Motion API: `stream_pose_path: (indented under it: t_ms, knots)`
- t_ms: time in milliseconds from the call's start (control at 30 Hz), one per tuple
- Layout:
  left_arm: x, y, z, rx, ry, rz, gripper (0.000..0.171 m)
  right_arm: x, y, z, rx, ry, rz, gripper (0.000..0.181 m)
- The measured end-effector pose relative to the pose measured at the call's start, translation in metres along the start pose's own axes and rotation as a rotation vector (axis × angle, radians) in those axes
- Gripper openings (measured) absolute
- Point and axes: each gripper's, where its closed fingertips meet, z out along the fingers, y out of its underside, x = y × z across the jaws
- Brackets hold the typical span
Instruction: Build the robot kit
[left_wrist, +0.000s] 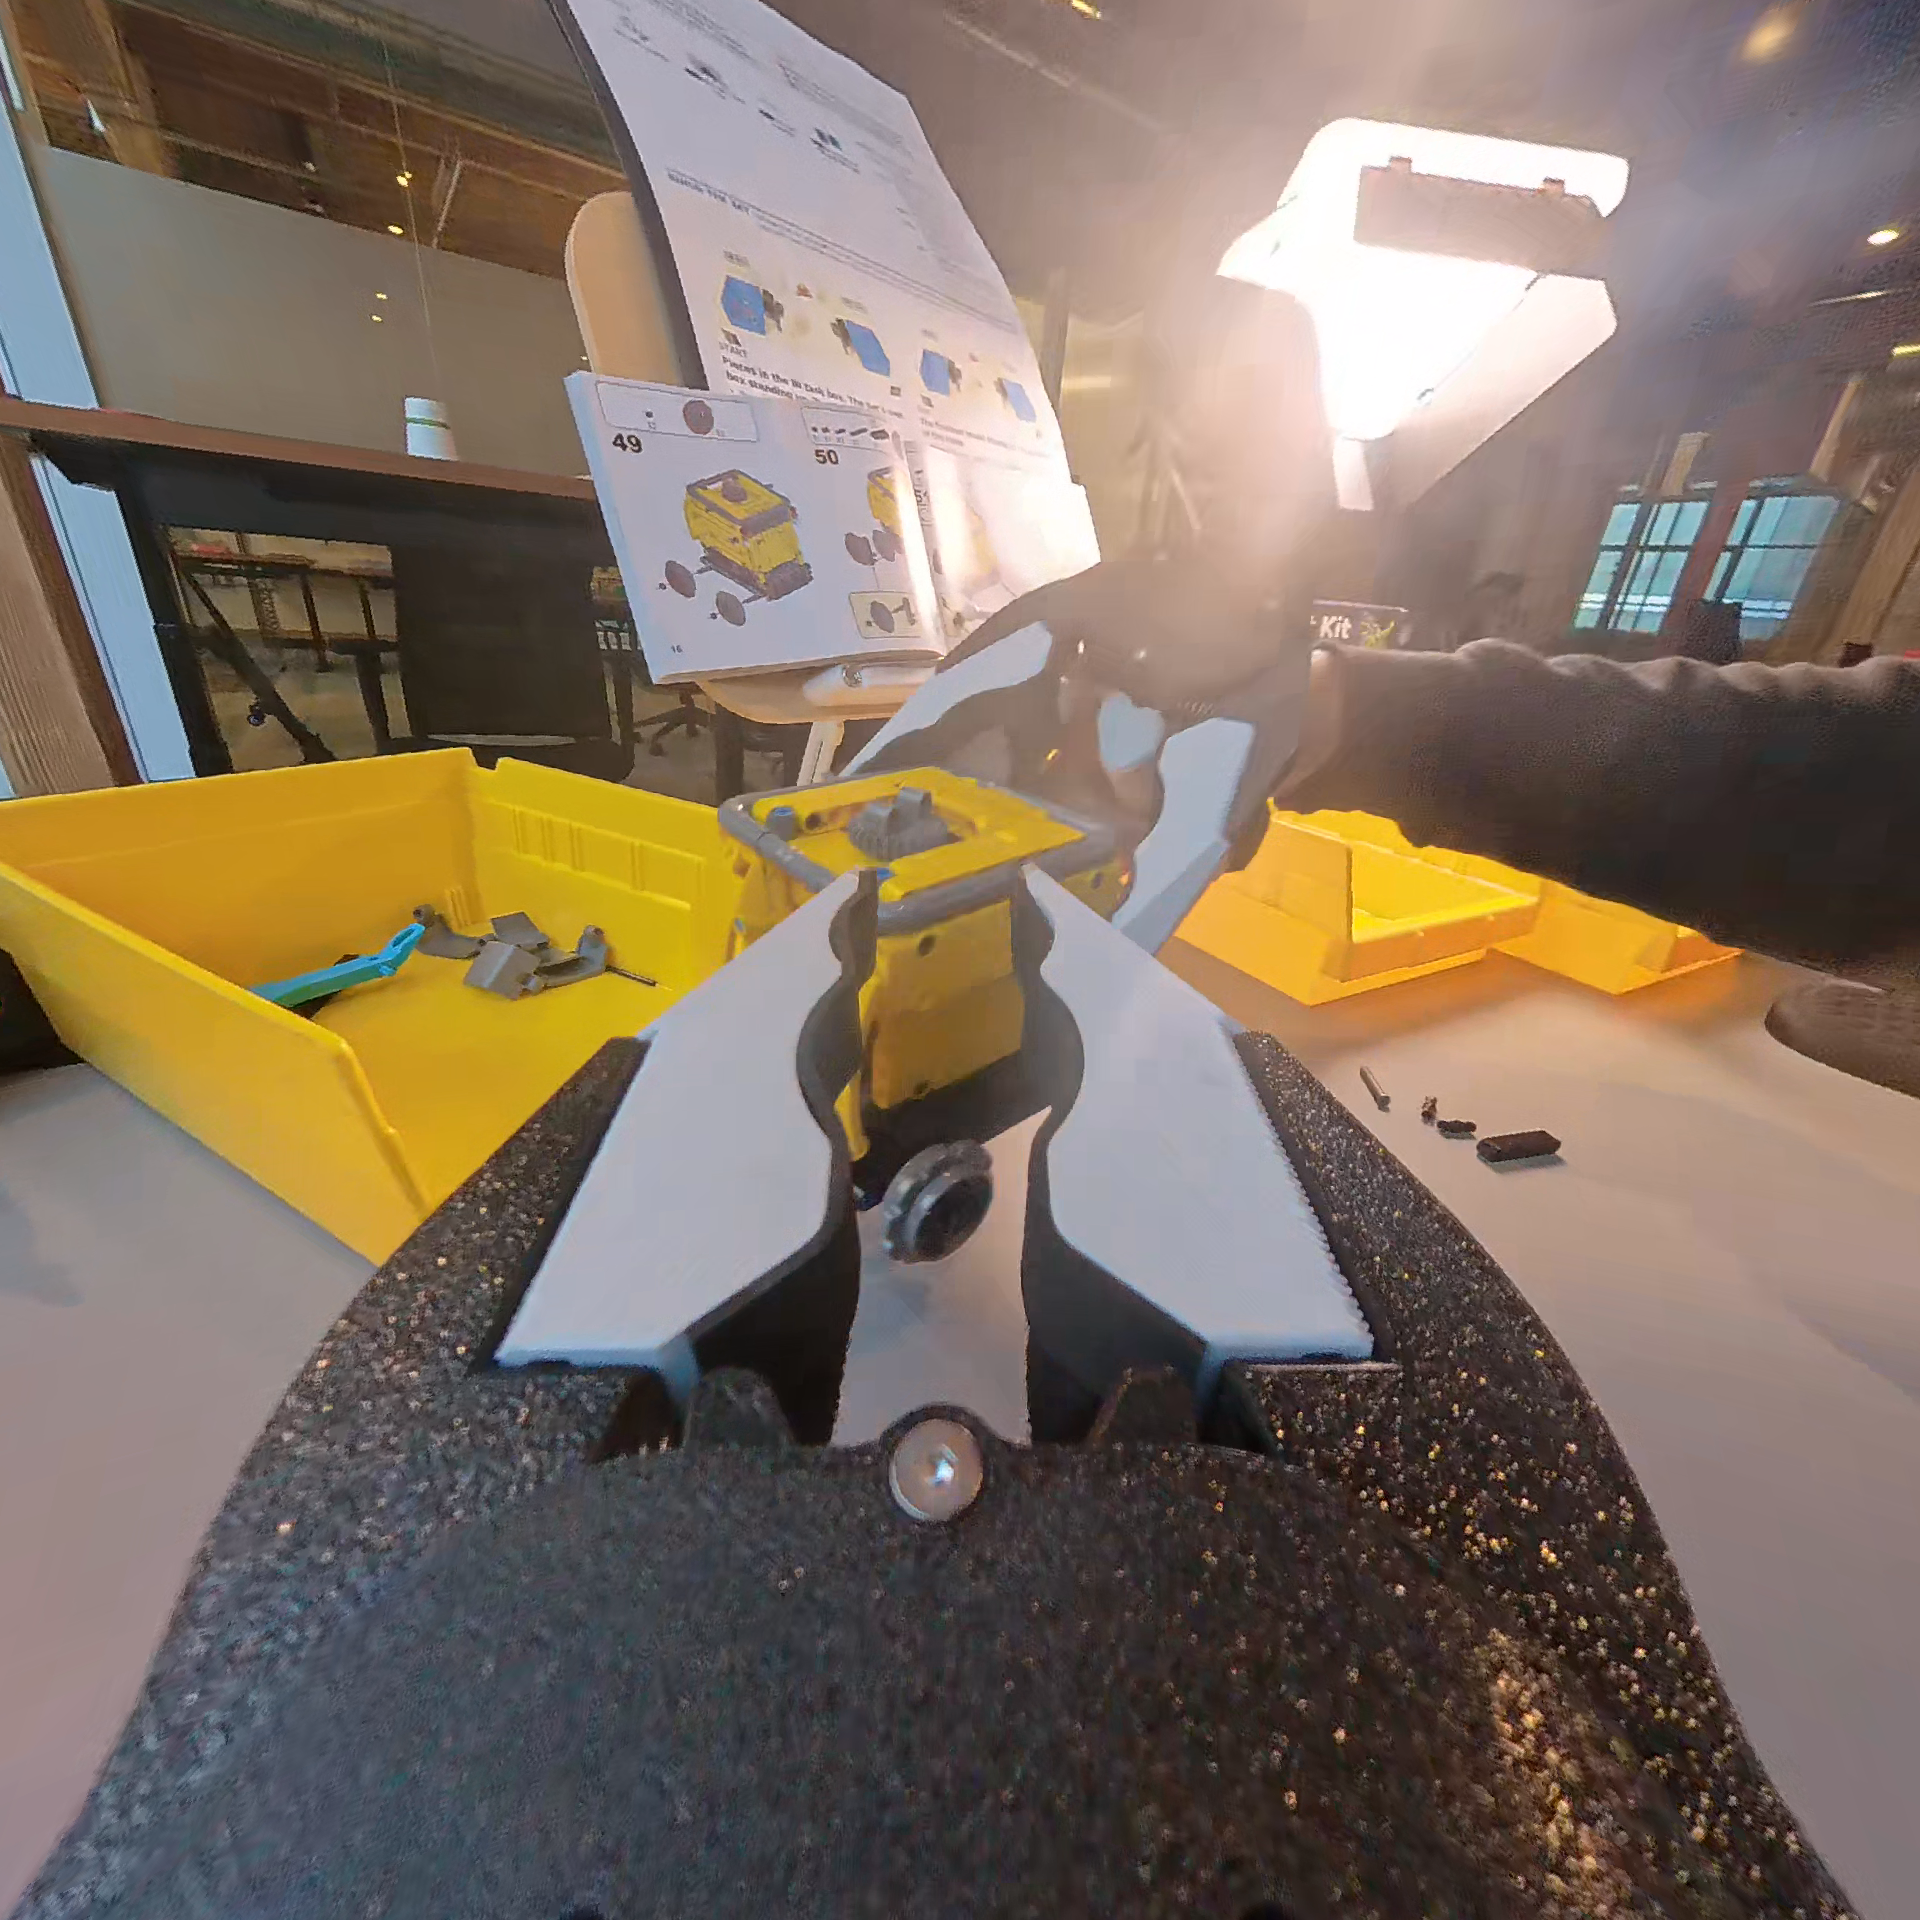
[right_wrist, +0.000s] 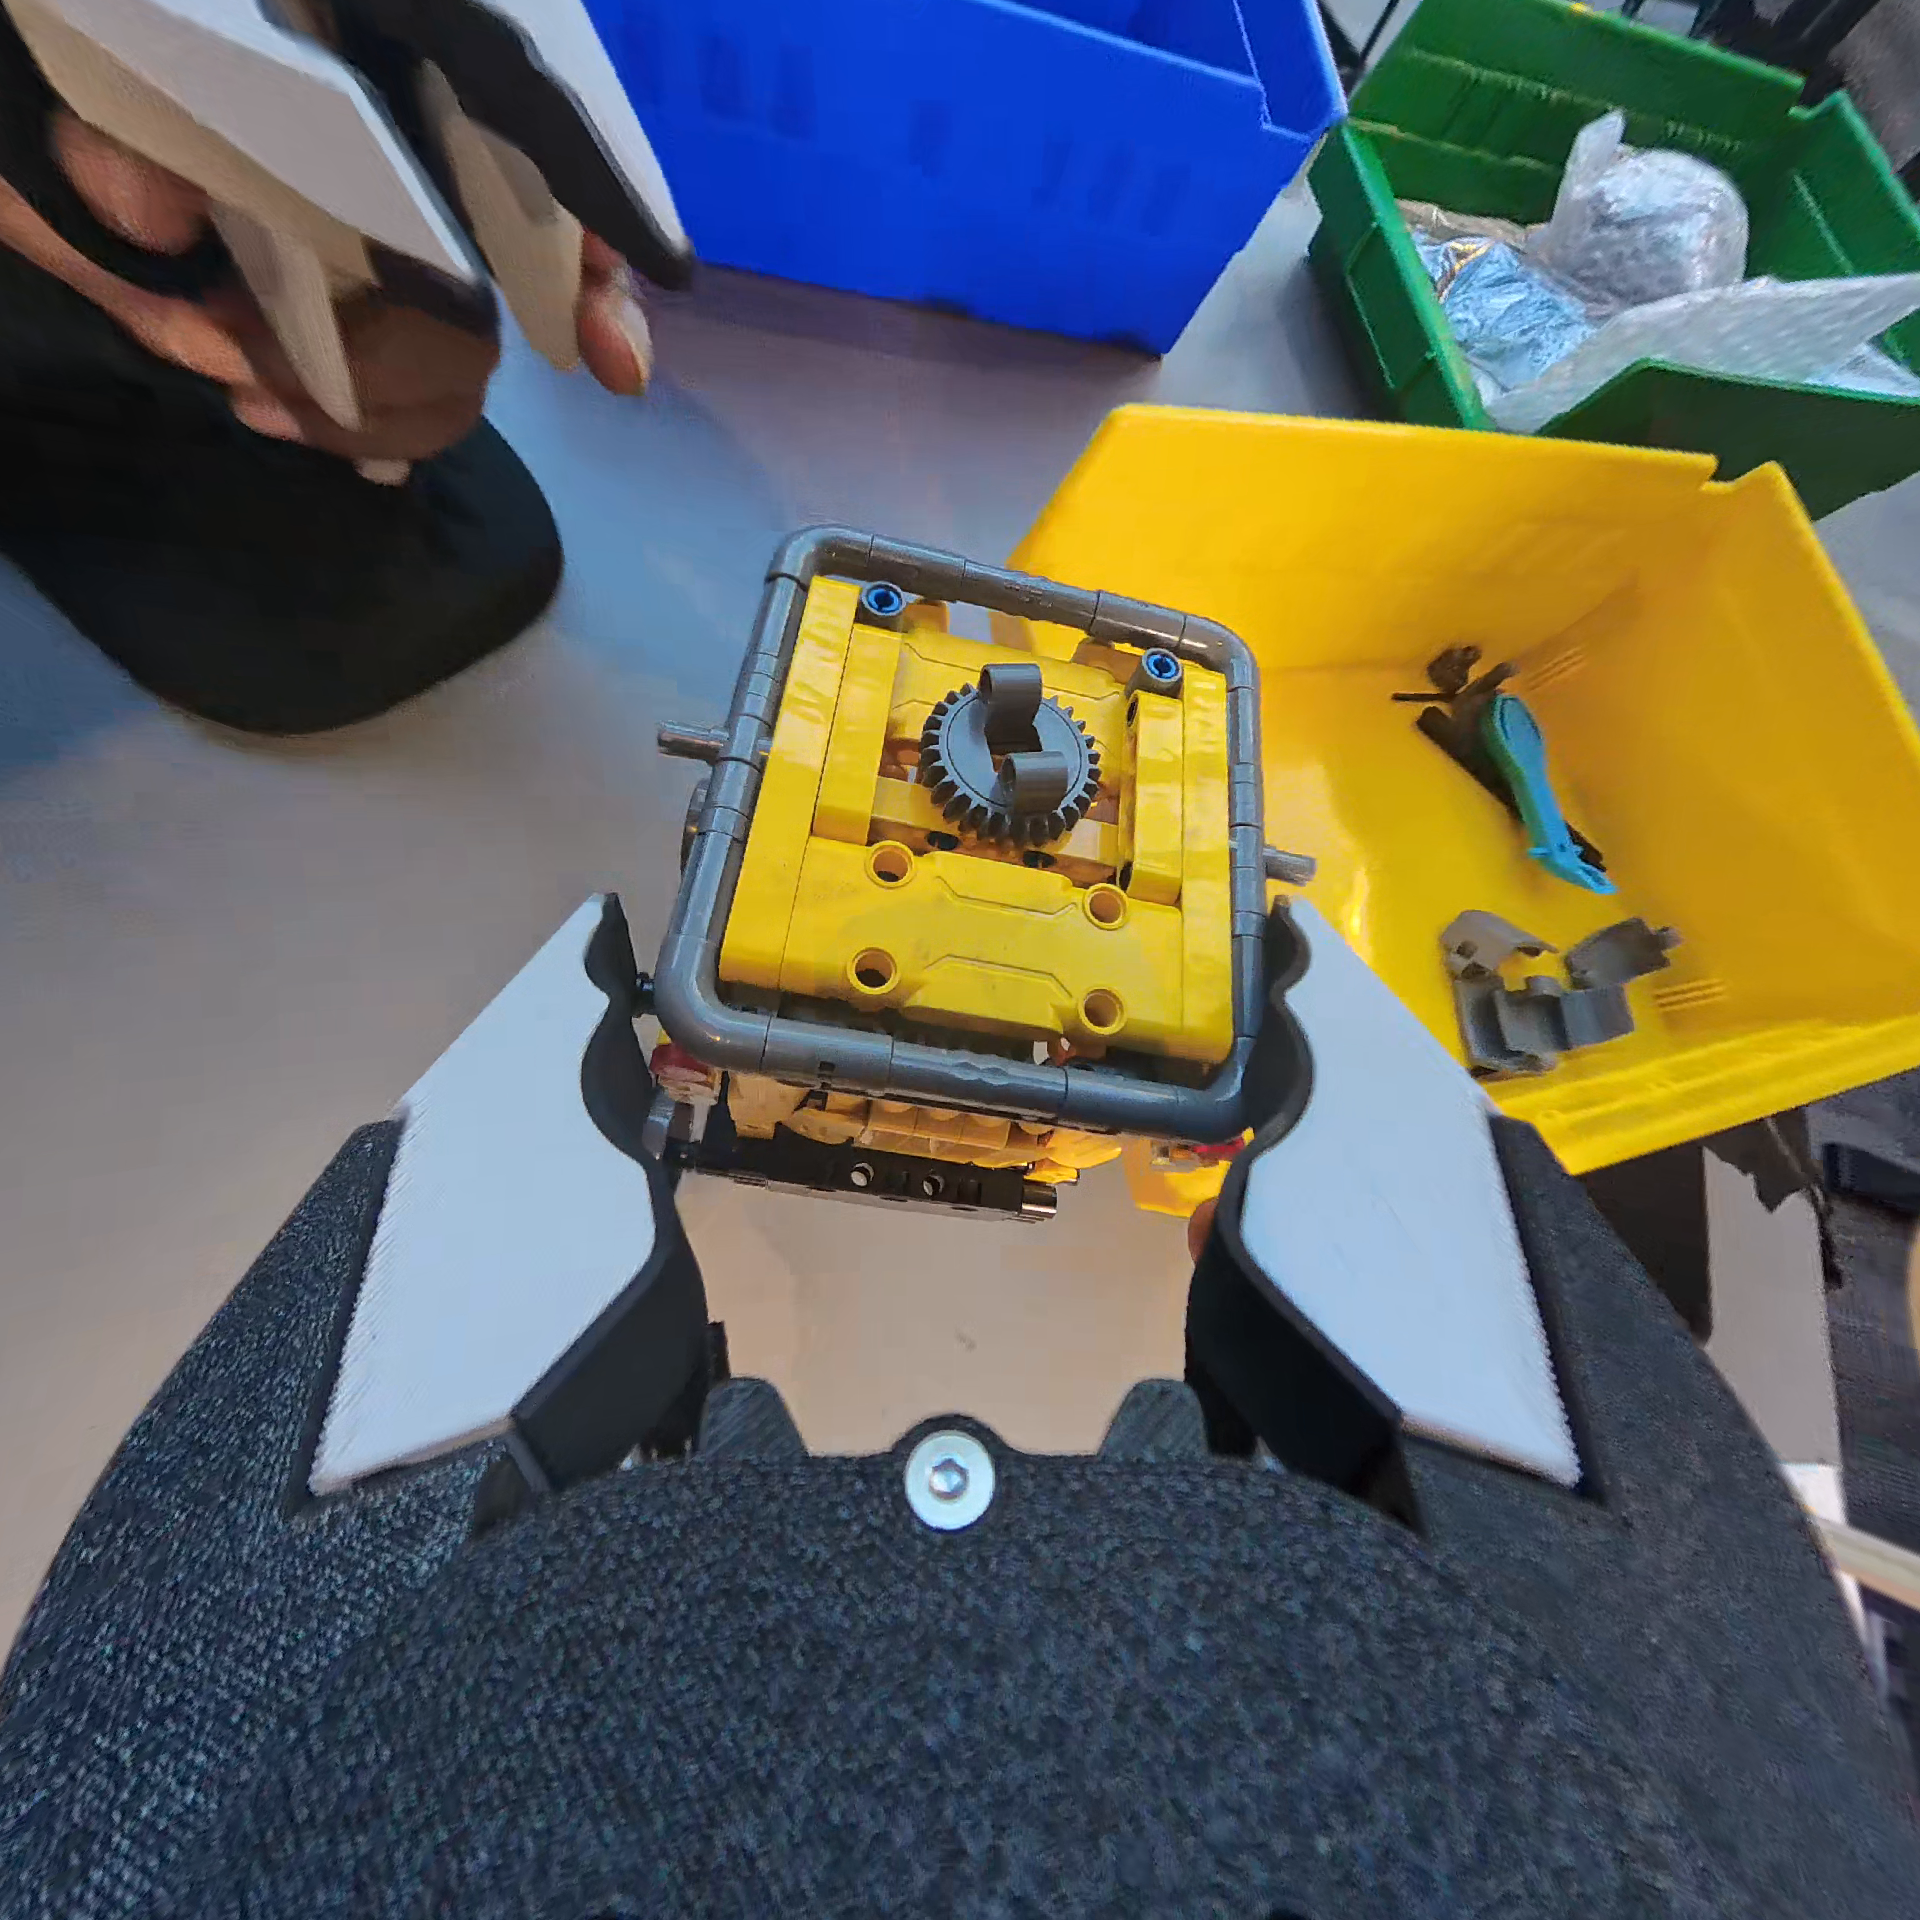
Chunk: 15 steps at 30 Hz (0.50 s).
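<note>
A yellow brick-built model (left_wrist: 935, 842) with a grey tube frame and a dark gear on top stands on the grey table; it also shows in the right wrist view (right_wrist: 987, 935). My right gripper (right_wrist: 951, 935) is shut on it, its pads pressed against both sides of the grey frame. One of its fingers (left_wrist: 1195, 821) shows behind the model in the left wrist view. My left gripper (left_wrist: 945, 899) is open and empty, its tips just short of the model's side, where a grey wheel hub (left_wrist: 935, 1195) faces it. It appears blurred in the right wrist view (right_wrist: 447, 312).
A yellow bin (left_wrist: 260, 1018) (right_wrist: 1351, 520) beside the model holds grey and blue parts (right_wrist: 1538, 997). A blue bin (right_wrist: 987, 156) and a green bin (right_wrist: 1455, 312) with plastic bags stand beyond. An instruction booklet (left_wrist: 748, 520) stands on a holder. Small black parts (left_wrist: 1517, 1145) lie at the right. The grippers' ends are close to 10 cm from one another.
</note>
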Motion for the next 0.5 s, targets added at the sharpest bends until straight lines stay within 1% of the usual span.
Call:
stream_pose_path:
  t_ms: [133, 233, 333, 433, 500]
  knots:
    - [0.006, 0.005, 0.003, -0.026, 0.028, 0.001, 0.023, 0.000, 0.023, 0.012, -0.020, 0.010, -0.029, 0.118]
    - [0.011, 0.009, 0.005, -0.046, 0.048, 0.013, 0.023, -0.005, 0.026, 0.013, 0.012, -0.026, 0.025, 0.118]
    - [0.014, 0.013, 0.006, -0.064, 0.057, 0.033, 0.023, -0.016, 0.030, 0.016, 0.005, -0.092, 0.069, 0.119]
    - [0.015, 0.015, 0.007, -0.076, 0.056, 0.056, 0.023, -0.016, 0.034, 0.018, -0.004, -0.084, 0.084, 0.120]
    - [0.015, 0.016, 0.008, -0.080, 0.055, 0.059, 0.023, -0.011, 0.031, 0.015, 0.008, -0.037, 0.063, 0.118]
